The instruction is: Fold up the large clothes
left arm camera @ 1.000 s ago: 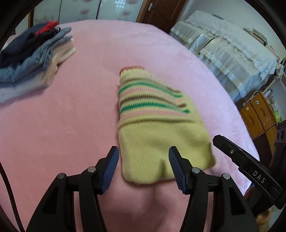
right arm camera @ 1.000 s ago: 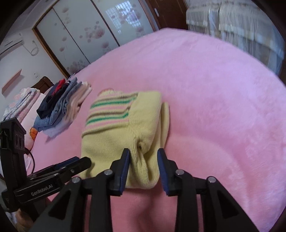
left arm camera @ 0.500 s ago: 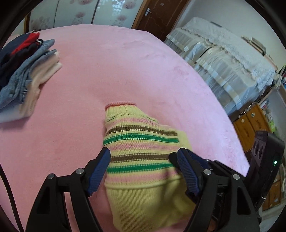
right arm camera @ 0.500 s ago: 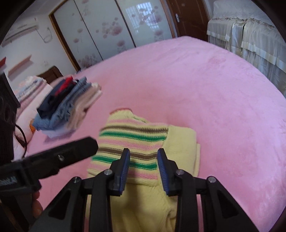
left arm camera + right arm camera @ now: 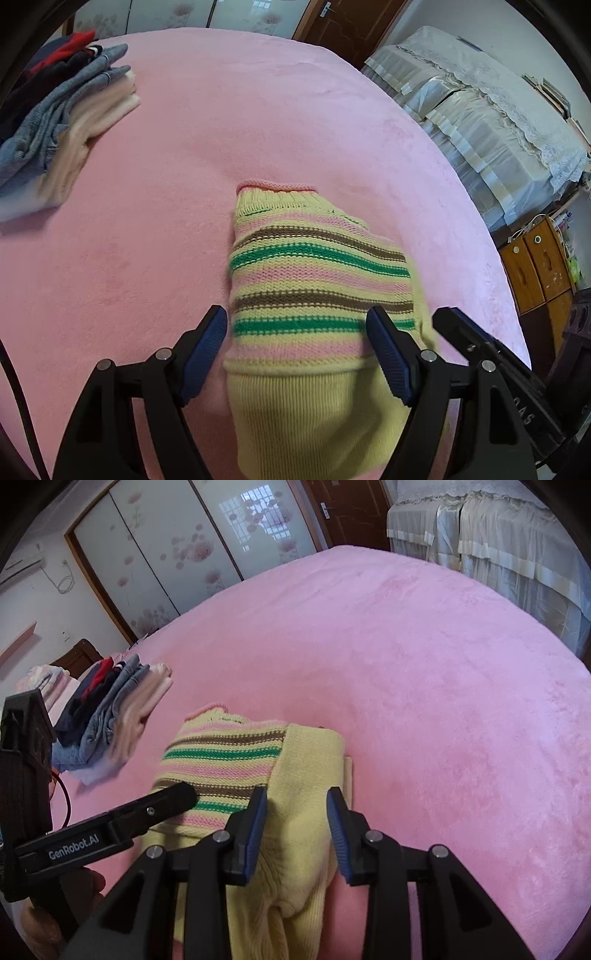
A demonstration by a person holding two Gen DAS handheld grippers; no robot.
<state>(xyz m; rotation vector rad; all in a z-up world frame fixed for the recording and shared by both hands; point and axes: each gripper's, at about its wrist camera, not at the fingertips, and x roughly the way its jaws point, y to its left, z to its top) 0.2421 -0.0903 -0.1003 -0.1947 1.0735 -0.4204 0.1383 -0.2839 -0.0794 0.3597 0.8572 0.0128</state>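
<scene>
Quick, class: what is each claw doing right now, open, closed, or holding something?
Left claw: open, has just been opening; striped sweater between its jaws, not pinched.
Right claw: partly open; sweater's yellow fold between its jaws; grip cannot be told.

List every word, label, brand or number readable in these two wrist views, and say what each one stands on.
"GenRobot.AI": white print on the black body of the left gripper, seen in the right wrist view.
"DAS" or similar: white letters on the black body of the right gripper, at the left wrist view's lower right edge; upside down and partly cut off, so not certain.
No readable text on the striped sweater, the clothes stack or the furniture.
</scene>
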